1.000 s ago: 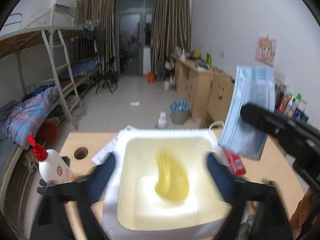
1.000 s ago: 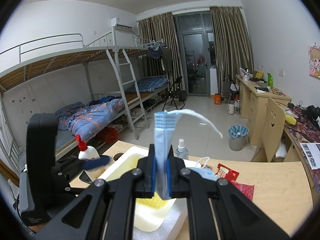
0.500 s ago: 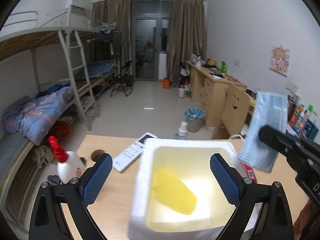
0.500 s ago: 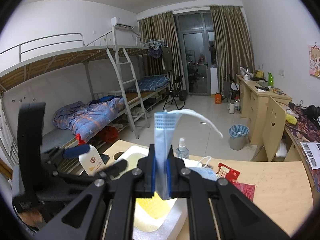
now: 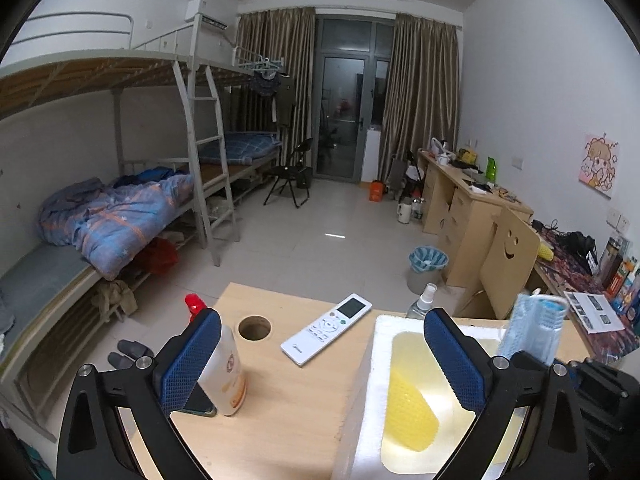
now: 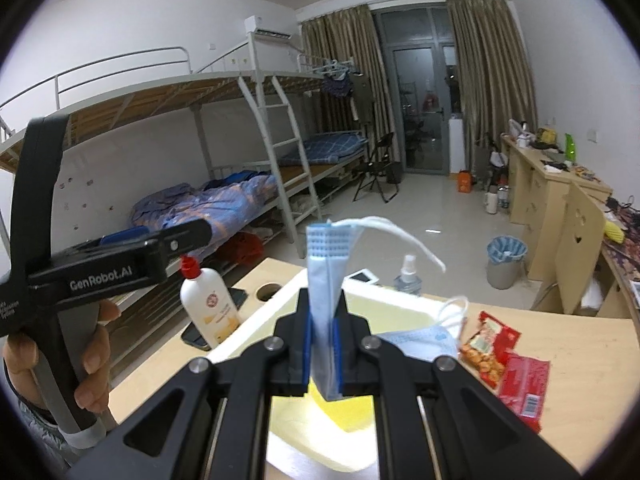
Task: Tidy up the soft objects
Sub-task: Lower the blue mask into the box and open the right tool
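Pinched upright between the blue pads of the right gripper, above the near end of the white foam tray: a folded pale-blue pleated face mask, its white ear loop arcing free to the right. Clamped low, near the fold, with most of the cloth standing above the jaws. Light and limp by the look of it, likely to flop or unfold once released, so best kept pinched across the folded layers rather than by the springy loop. To the left, held wide apart and empty over the pale wooden table: the left gripper, a hand wrapped round its handle. Already lying in the tray's yellowish well: a yellow ridged sponge. Draped on the tray's far right rim: a second blue mask, also floppy, apparently still to be sorted. Beside it, red snack packets; at left, a white bottle with a red cap; farther off, a white remote control.
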Action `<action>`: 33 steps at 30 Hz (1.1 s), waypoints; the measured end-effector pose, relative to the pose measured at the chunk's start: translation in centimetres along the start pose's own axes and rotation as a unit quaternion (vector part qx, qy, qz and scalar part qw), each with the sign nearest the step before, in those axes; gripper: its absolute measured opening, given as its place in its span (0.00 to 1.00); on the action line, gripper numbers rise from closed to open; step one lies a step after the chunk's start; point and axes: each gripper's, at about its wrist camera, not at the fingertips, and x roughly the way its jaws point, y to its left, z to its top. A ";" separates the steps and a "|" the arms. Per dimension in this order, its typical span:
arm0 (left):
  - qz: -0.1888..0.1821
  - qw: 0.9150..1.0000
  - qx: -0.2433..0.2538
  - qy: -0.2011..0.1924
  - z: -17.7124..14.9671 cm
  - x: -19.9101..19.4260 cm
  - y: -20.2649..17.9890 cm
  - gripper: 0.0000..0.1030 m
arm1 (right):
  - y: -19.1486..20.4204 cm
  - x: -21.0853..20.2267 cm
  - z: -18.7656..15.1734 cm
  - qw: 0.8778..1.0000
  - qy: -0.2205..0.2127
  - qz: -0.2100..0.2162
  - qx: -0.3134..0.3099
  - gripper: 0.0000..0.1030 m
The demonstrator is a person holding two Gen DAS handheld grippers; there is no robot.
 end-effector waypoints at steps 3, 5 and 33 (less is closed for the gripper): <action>-0.006 1.000 0.000 0.001 0.2 0.1 0.1 0.99 | 0.4 0.7 -0.3 1.000 0.007 0.005 -0.005 0.11; 0.002 1.000 -0.001 -0.003 0.1 0.0 0.2 0.99 | 0.6 1.0 -0.5 1.000 0.011 0.008 -0.005 0.11; -0.010 1.000 0.000 0.004 0.1 -0.4 0.0 0.99 | 1.3 0.7 -0.9 1.000 0.005 -0.016 -0.005 0.57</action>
